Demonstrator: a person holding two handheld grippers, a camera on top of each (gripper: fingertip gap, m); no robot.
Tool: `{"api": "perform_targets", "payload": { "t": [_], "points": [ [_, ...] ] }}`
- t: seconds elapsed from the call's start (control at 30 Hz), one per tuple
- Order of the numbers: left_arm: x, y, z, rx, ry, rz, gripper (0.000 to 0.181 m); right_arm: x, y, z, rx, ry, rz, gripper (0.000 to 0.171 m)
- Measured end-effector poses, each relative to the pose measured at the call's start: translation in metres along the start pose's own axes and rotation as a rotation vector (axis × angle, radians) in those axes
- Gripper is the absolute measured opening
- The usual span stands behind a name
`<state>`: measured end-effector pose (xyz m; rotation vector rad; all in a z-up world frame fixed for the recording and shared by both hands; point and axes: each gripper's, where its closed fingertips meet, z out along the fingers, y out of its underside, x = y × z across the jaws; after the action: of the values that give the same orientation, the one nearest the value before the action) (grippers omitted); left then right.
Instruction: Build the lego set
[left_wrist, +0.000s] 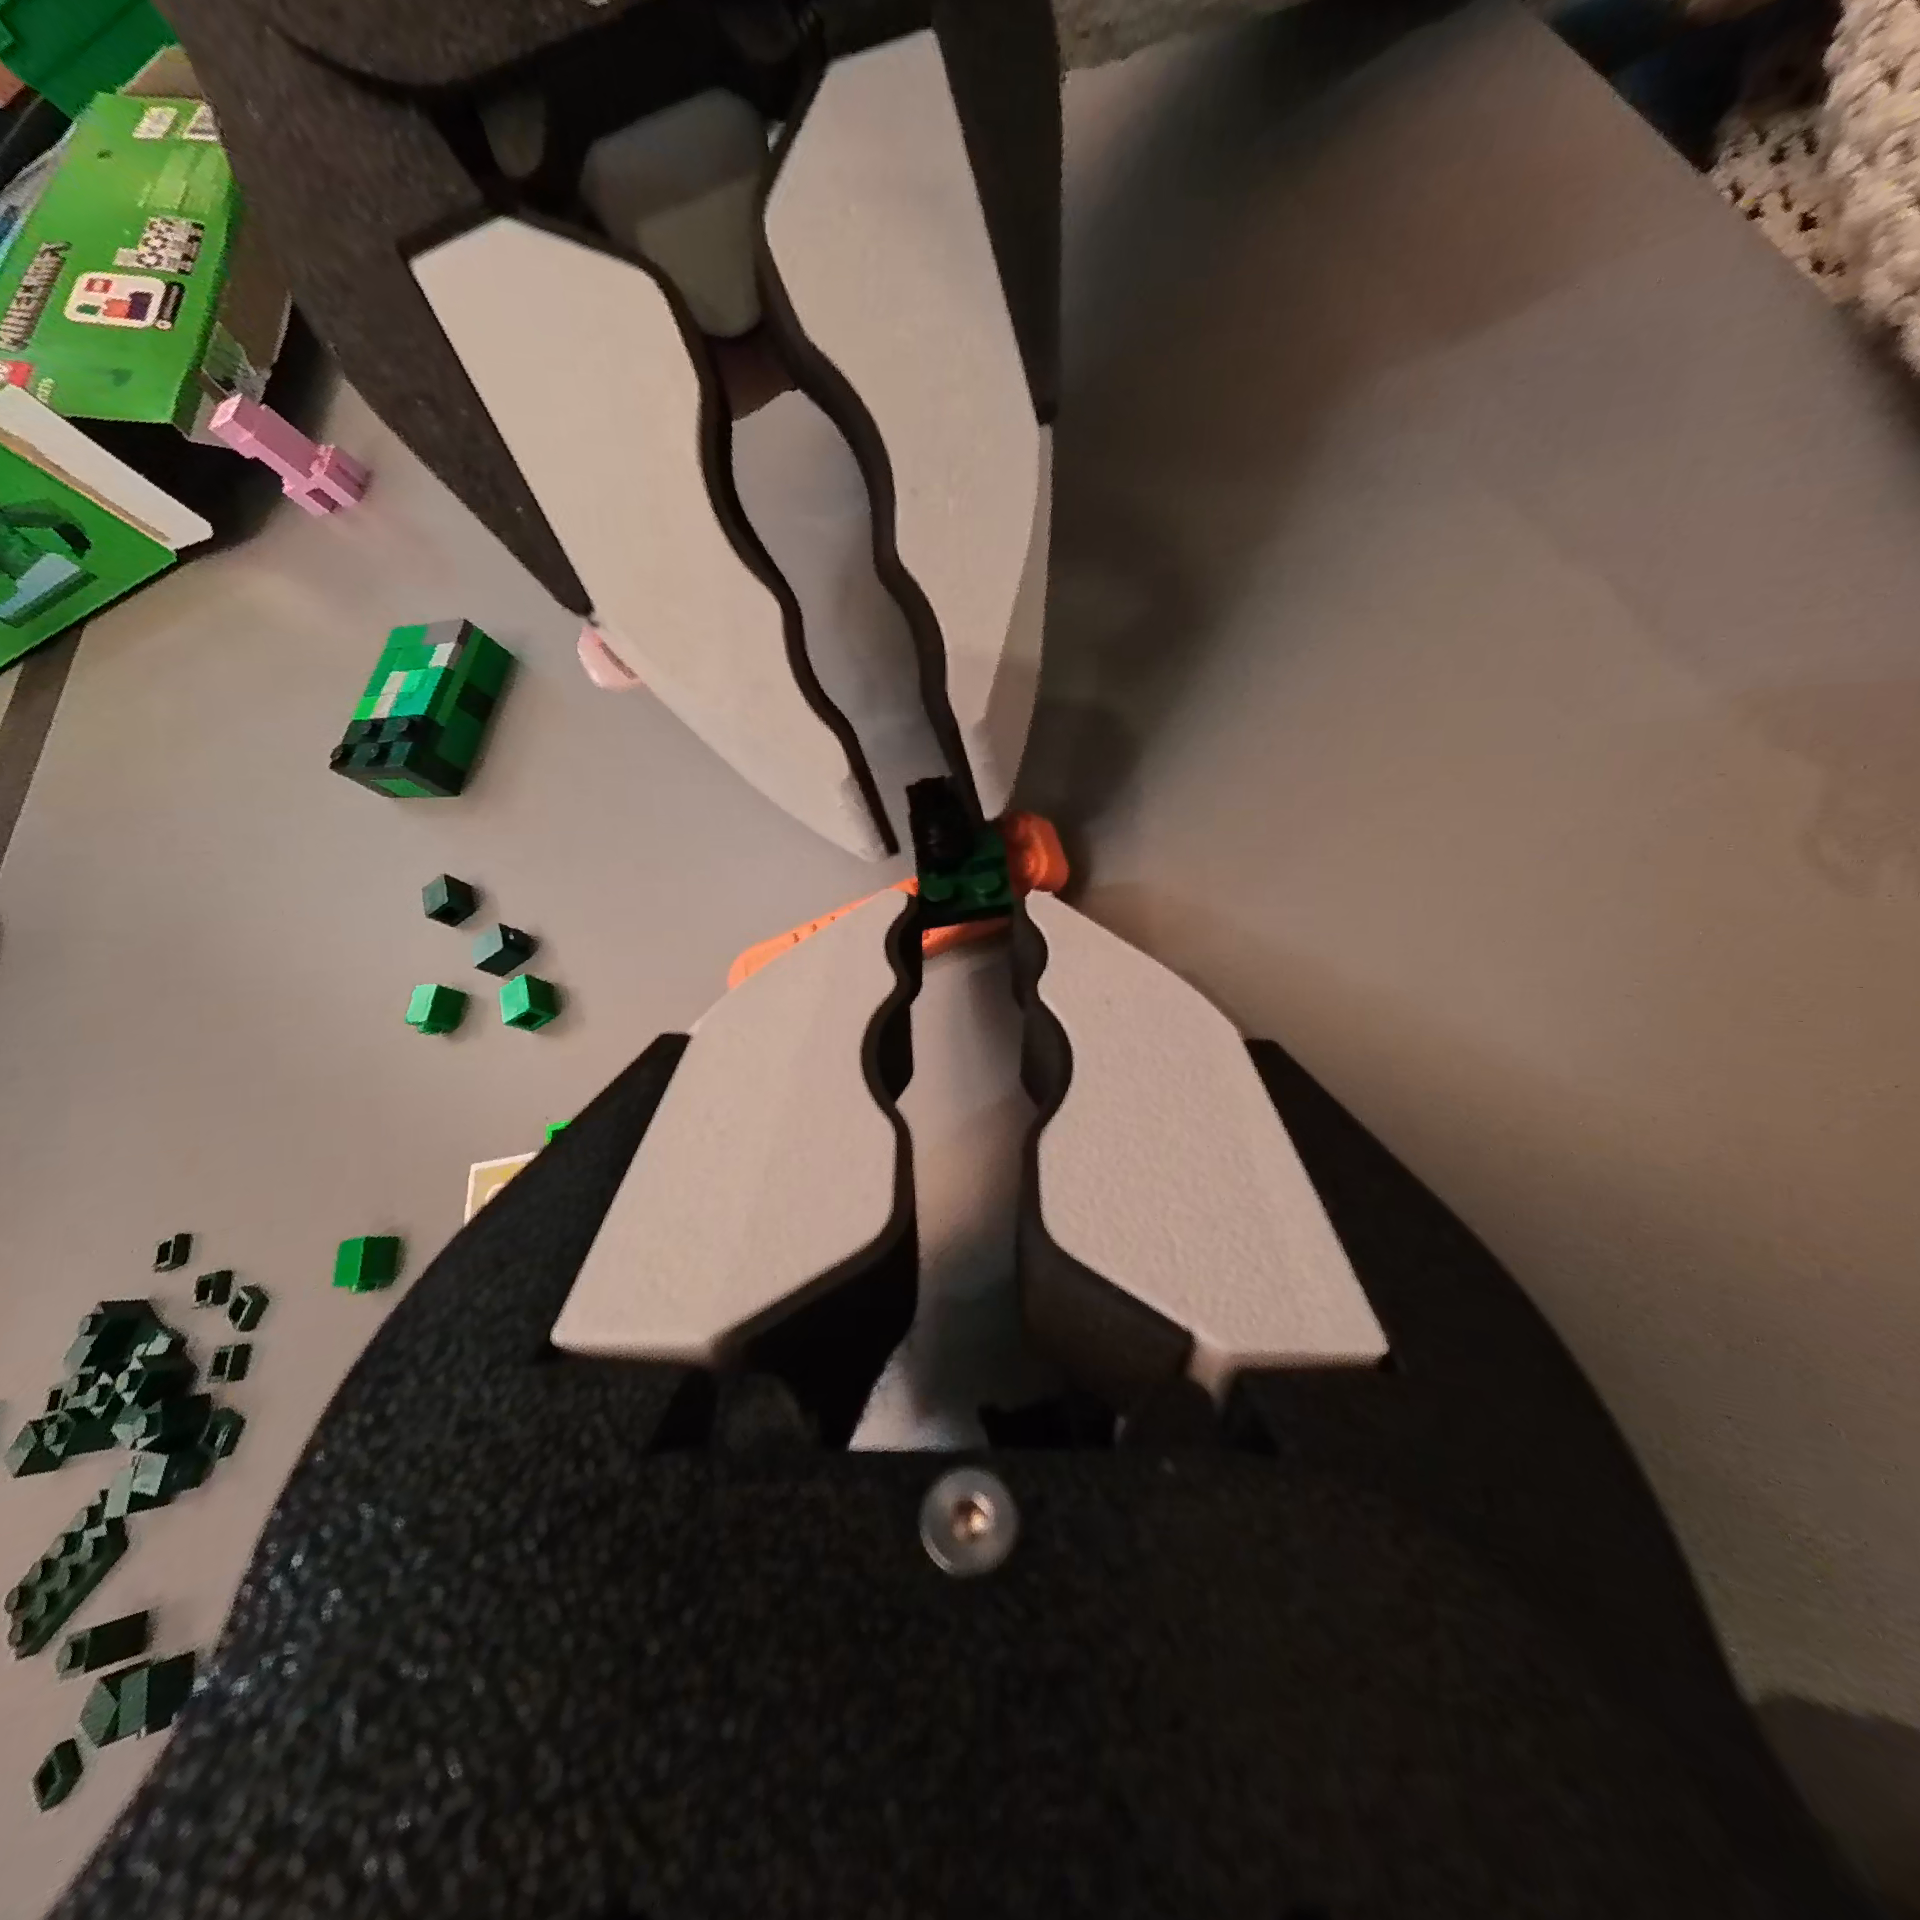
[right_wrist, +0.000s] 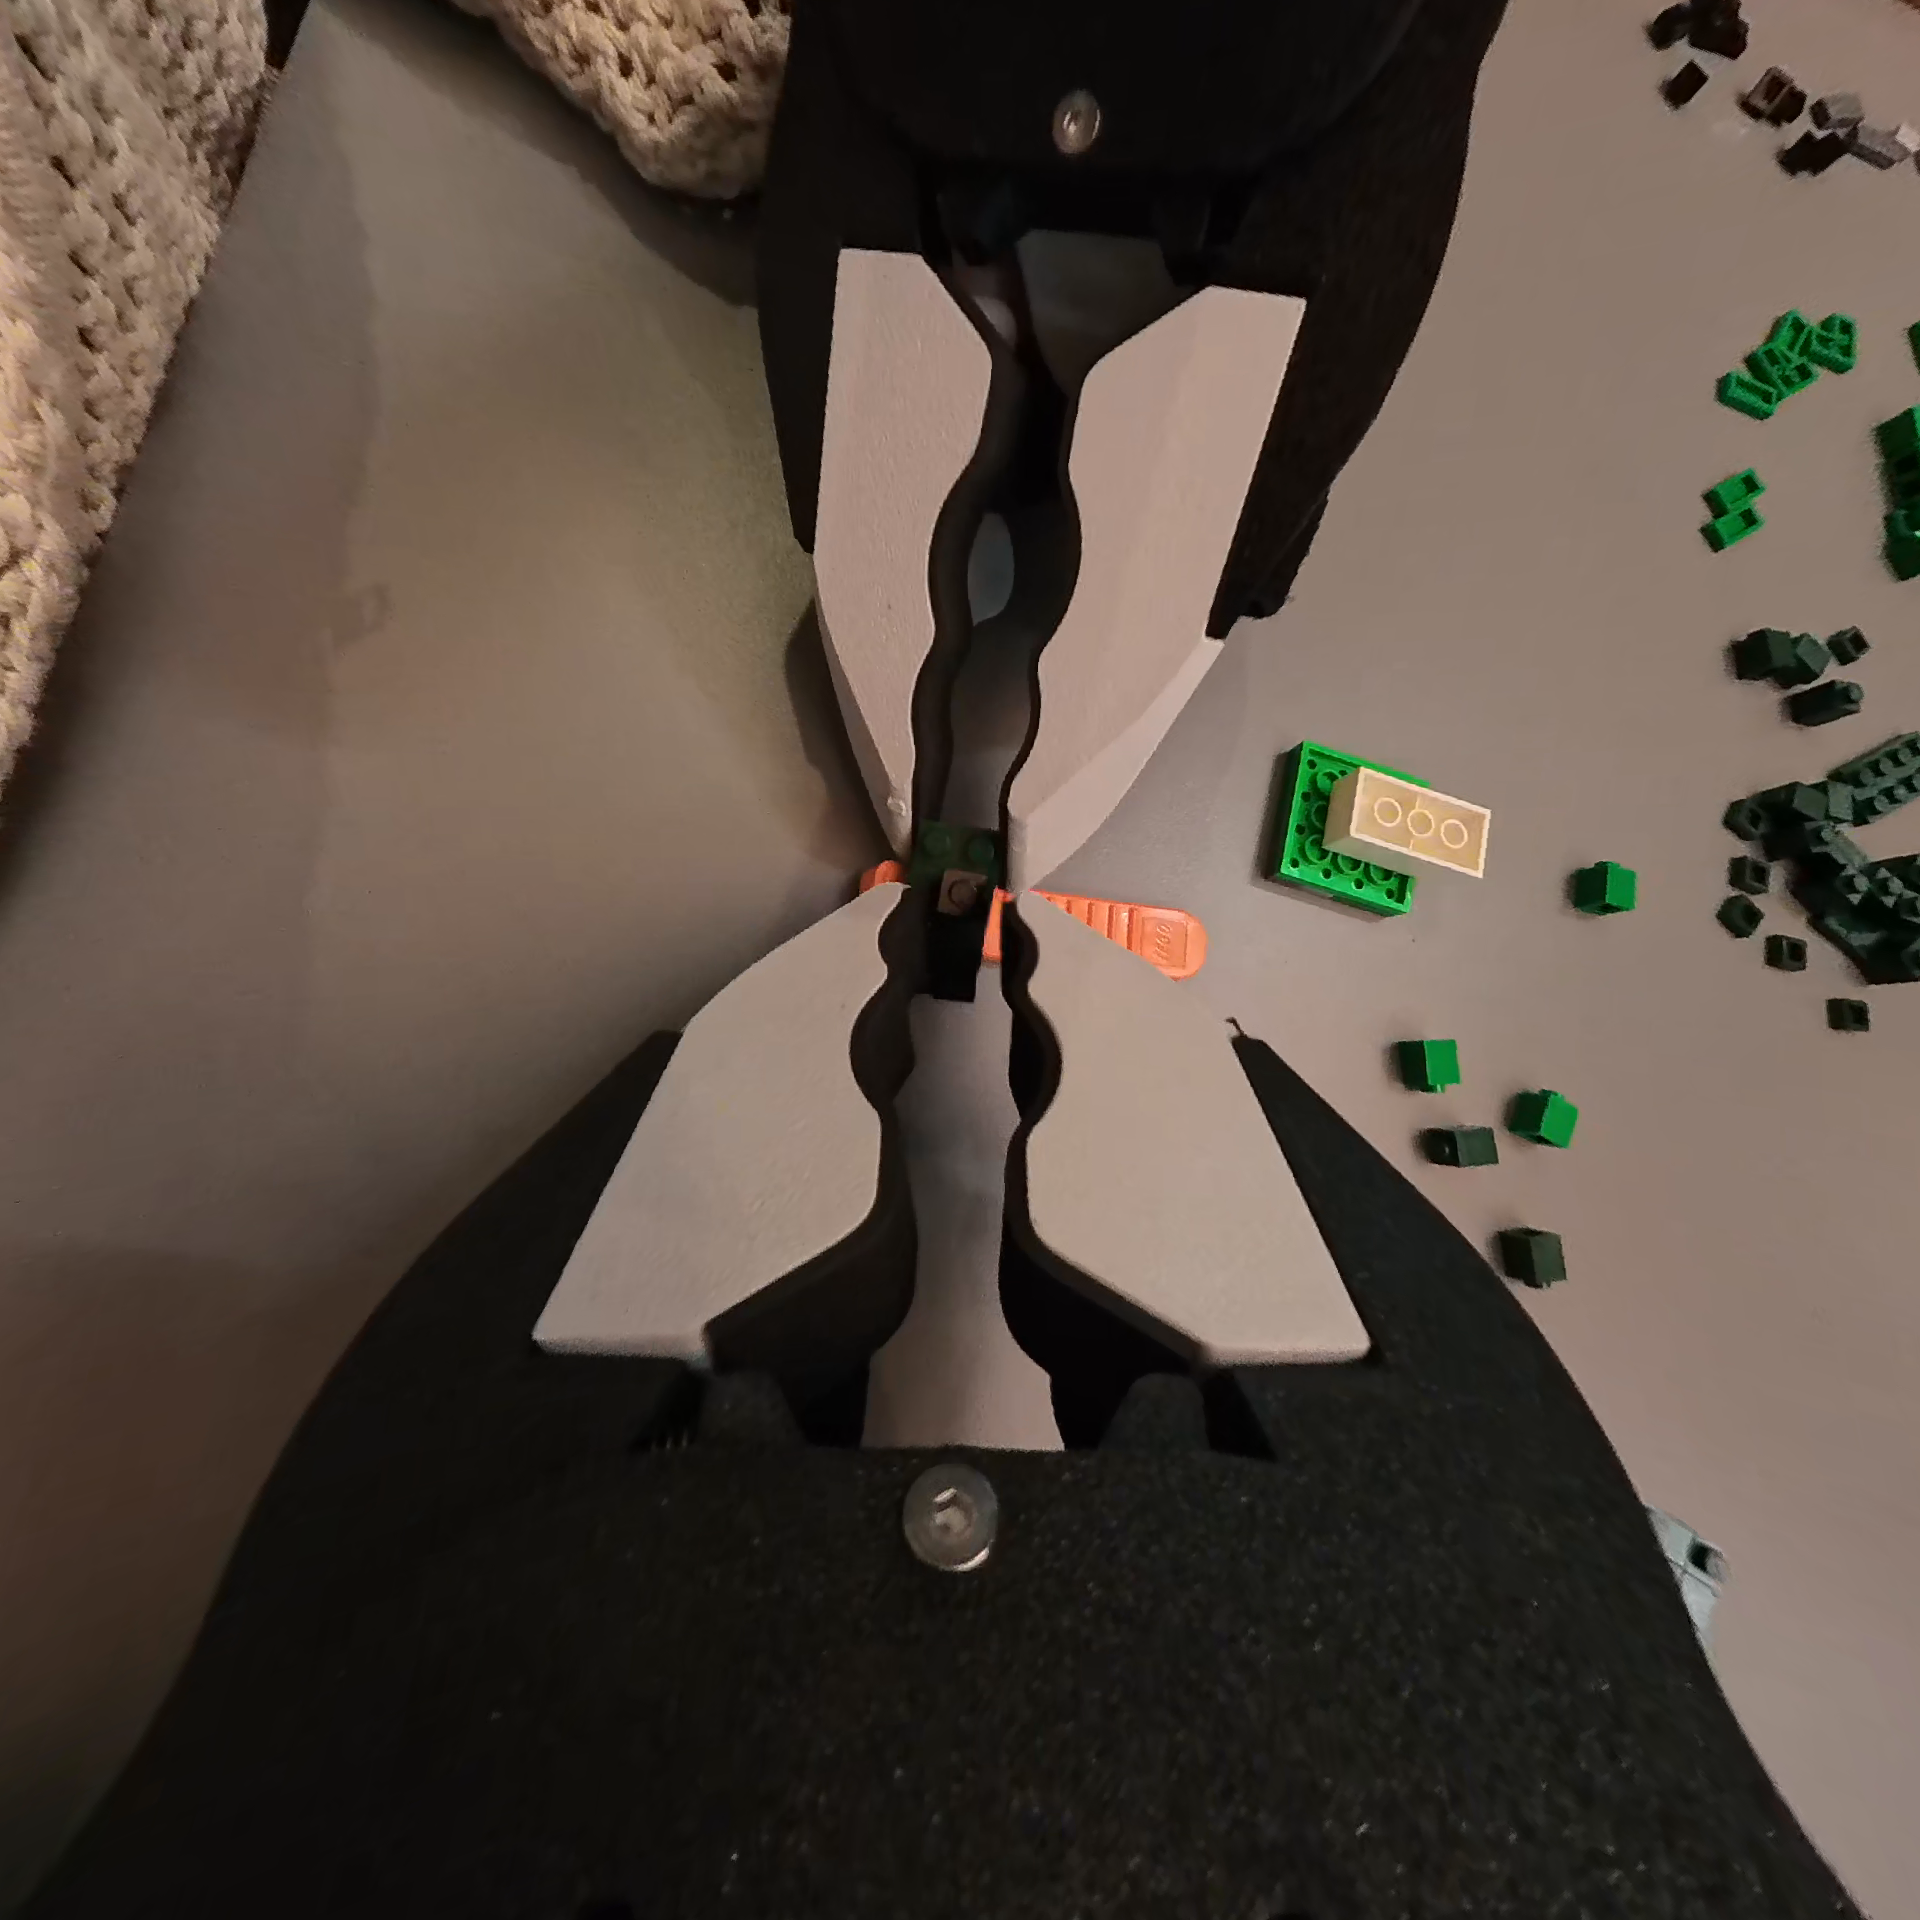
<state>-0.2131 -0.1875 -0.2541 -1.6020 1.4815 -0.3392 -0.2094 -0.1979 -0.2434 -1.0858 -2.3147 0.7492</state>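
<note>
Left gripper (left_wrist: 961, 914) and right gripper (right_wrist: 961, 935) are meeting tip to tip, jaws clamping a small green plate (left_wrist: 971, 883) and black brick (right_wrist: 956, 935) respectively (above the orange brick separator (right_wrist: 1143, 930)) over the grey table (left_wrist: 1455, 727).

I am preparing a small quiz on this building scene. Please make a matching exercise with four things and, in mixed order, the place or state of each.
Things:
1. green plate
2. black piece
3. orange brick separator
4. cream brick

Places or states:
A. lies flat on the table under both tips
B. lies on the bright green square plate
C. held by the left hand-held gripper
D. held by the right hand-held gripper

Pairs: 1-C, 2-D, 3-A, 4-B
</note>
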Motion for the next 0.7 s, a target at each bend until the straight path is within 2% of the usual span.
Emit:
{"api": "perform_targets", "payload": {
  "t": [0.17,0.33,0.4,0.5,0.57,0.7],
  "points": [
    [-0.002,-0.002,-0.002,0.02,-0.012,-0.012,0.016,0.004,-0.009,-0.011,0.057,0.018,0.1,0.016],
    [-0.01,-0.009,-0.007,0.083,-0.058,-0.027,0.016,0.021,-0.012,-0.019,0.181,0.021,0.439,0.023],
    [-0.011,-0.011,-0.008,0.094,-0.071,-0.027,0.016,0.026,-0.01,-0.021,0.257,-0.036,0.685,0.024],
    [-0.014,-0.013,-0.01,0.115,-0.088,-0.04,0.016,0.028,-0.016,-0.028,0.423,-0.214,1.05,0.028],
    [-0.017,-0.015,-0.012,0.134,-0.1,-0.058,0.016,0.032,-0.015,-0.029,0.492,-0.249,1.159,0.032],
    [-0.023,-0.019,-0.016,0.176,-0.128,-0.096,0.016,0.025,-0.019,-0.021,0.52,-0.3,1.207,0.036]
  ]
}}
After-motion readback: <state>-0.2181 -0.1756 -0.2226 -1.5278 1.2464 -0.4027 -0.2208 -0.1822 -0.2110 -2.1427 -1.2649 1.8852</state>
